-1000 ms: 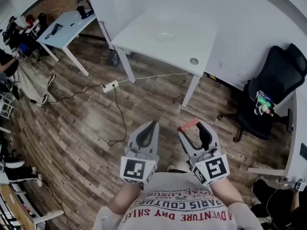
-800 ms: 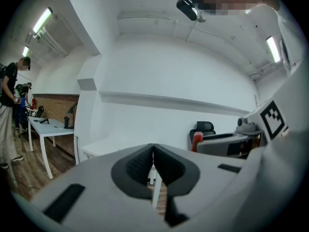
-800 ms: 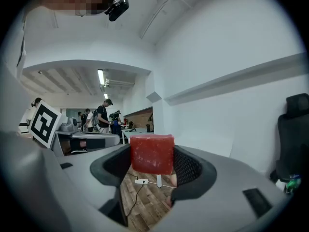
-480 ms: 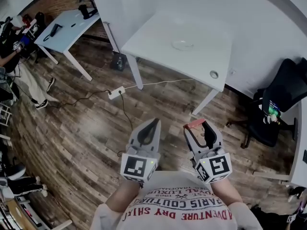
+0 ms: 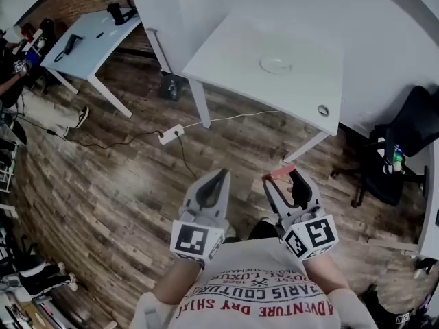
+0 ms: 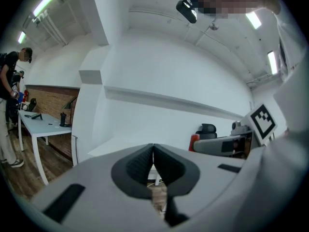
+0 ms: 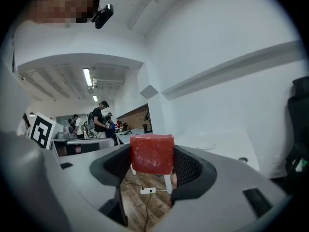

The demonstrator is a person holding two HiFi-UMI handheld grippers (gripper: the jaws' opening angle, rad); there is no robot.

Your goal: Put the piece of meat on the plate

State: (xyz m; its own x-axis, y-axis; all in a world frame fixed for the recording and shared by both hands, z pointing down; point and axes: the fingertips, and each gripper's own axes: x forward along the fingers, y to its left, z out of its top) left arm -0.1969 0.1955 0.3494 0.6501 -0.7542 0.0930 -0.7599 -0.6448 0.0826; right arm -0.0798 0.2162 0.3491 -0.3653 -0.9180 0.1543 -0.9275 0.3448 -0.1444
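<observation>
1. two grippers, one per hand, both held above the wood floor (image 5: 116, 184), near the person's chest.
2. left gripper (image 5: 219, 177): jaws pressed together, nothing between them; the left gripper view shows the pads meeting in one line.
3. right gripper (image 5: 281, 179): jaws clamped on one piece of meat (image 5: 278, 174), a red slab-shaped block gripped at the tips; in the right gripper view it sits between the two ribbed pads, top edge sticking up above them.
4. two marker cubes, one on each gripper's rear: left cube (image 5: 193, 242), right cube (image 5: 312, 236).
5. one plate (image 5: 276, 64), clear and round, on the white table (image 5: 226, 53), well apart from the meat and both grippers; nothing on it.
6. two tables in all: the white one ahead, and a pale blue table (image 5: 89, 33) far left with a few dark items on top.
7. one round cable grommet (image 5: 323, 110) near the white table's right corner.
8. one white power strip (image 5: 171, 135) on the floor, cords running from it.
9. one black office chair (image 5: 401, 142) at the right edge.
</observation>
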